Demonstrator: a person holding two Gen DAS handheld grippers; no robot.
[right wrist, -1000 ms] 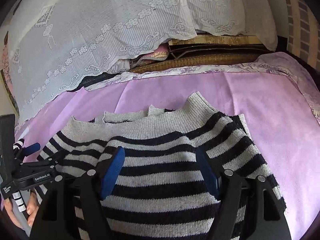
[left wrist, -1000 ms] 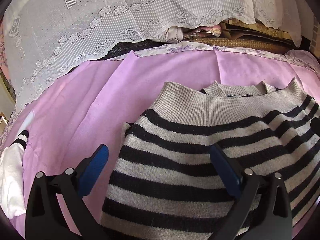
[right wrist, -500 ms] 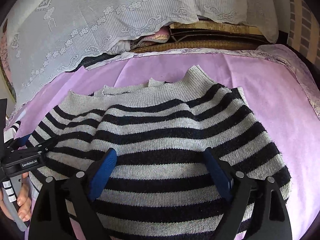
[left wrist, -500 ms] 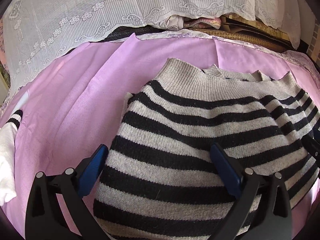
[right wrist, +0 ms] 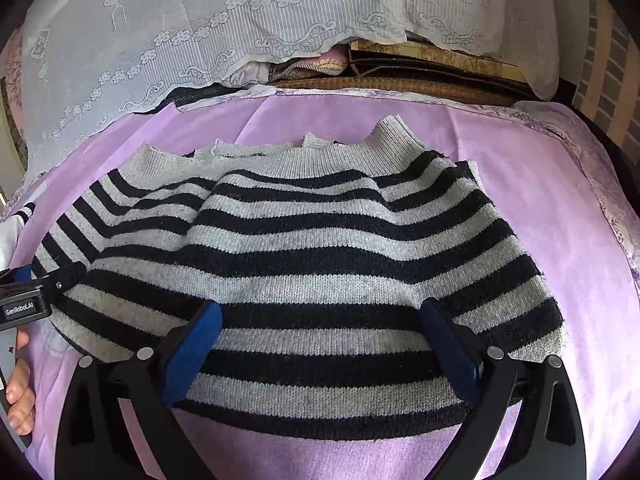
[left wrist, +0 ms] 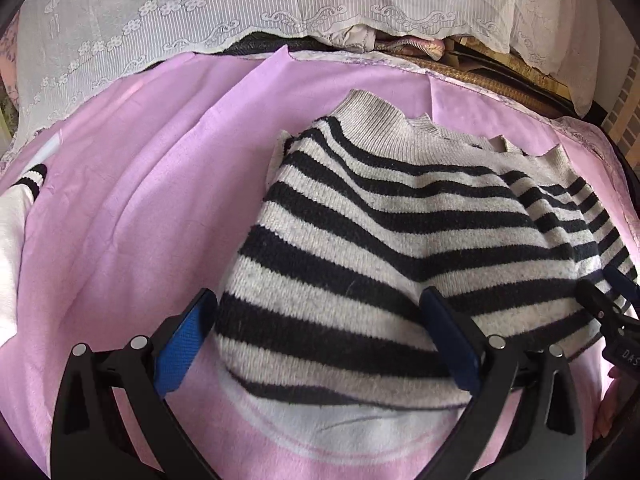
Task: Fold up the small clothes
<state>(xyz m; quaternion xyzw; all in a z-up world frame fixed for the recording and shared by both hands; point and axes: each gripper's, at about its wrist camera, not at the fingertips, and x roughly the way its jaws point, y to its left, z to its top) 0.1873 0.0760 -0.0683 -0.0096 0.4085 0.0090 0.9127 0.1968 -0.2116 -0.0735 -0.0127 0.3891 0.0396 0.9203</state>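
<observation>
Your left gripper [left wrist: 320,340] and right gripper [right wrist: 320,344] gape wide, empty — the striped sweater [right wrist: 304,264] lies at twelve o'clock, long axis nine-to-three.

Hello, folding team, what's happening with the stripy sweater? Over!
Left gripper and right gripper both open, empty. Striped sweater folded, lying flat on pink sheet. White garment off to the left, not blocking.

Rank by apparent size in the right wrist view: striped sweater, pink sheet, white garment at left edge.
1. pink sheet, though partly covered
2. striped sweater, nearer the camera
3. white garment, mostly cut off, so its true size is unknown
</observation>
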